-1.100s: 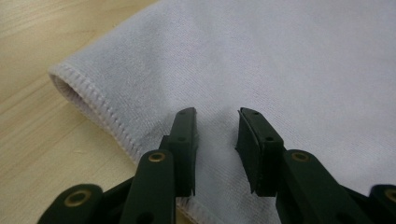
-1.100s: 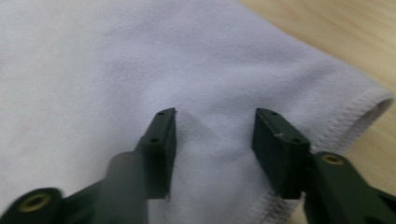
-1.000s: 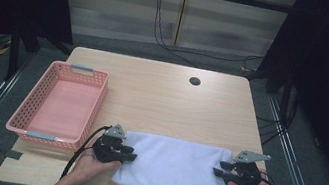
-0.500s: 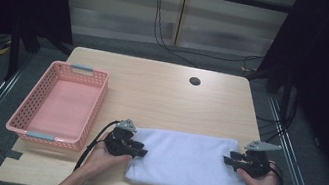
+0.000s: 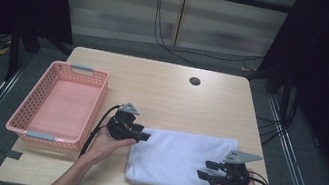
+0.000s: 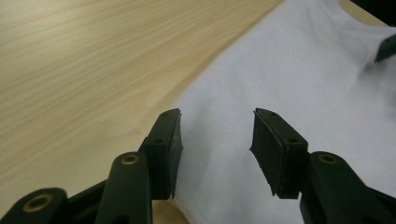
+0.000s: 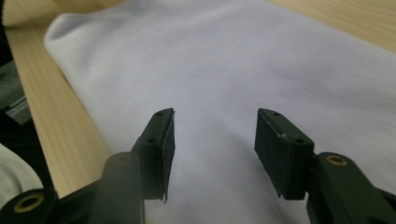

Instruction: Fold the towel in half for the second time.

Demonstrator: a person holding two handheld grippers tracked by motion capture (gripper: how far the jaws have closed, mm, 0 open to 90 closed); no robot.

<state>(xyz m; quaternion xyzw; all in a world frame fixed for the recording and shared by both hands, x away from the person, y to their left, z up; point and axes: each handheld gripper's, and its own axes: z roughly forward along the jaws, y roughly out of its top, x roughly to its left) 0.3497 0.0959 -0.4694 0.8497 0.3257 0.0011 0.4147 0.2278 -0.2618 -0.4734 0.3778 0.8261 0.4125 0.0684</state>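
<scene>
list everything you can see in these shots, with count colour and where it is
cloth: 1, white, folded flat on the near right part of the table, between the two grippers
basket: 1, pink, slotted walls, grey handles, nothing in it, at the table's left edge
table: 1, light wood, with a small dark round hole near its far edge
cables: several, black, hanging on the wall behind the table
left gripper: 1, black, jaws apart with no cloth pinched, just been opening, at the cloth's far left corner
right gripper: 1, black, jaws apart over the cloth, just been opening, at the cloth's near right end
hands: 2, one holding each gripper
</scene>
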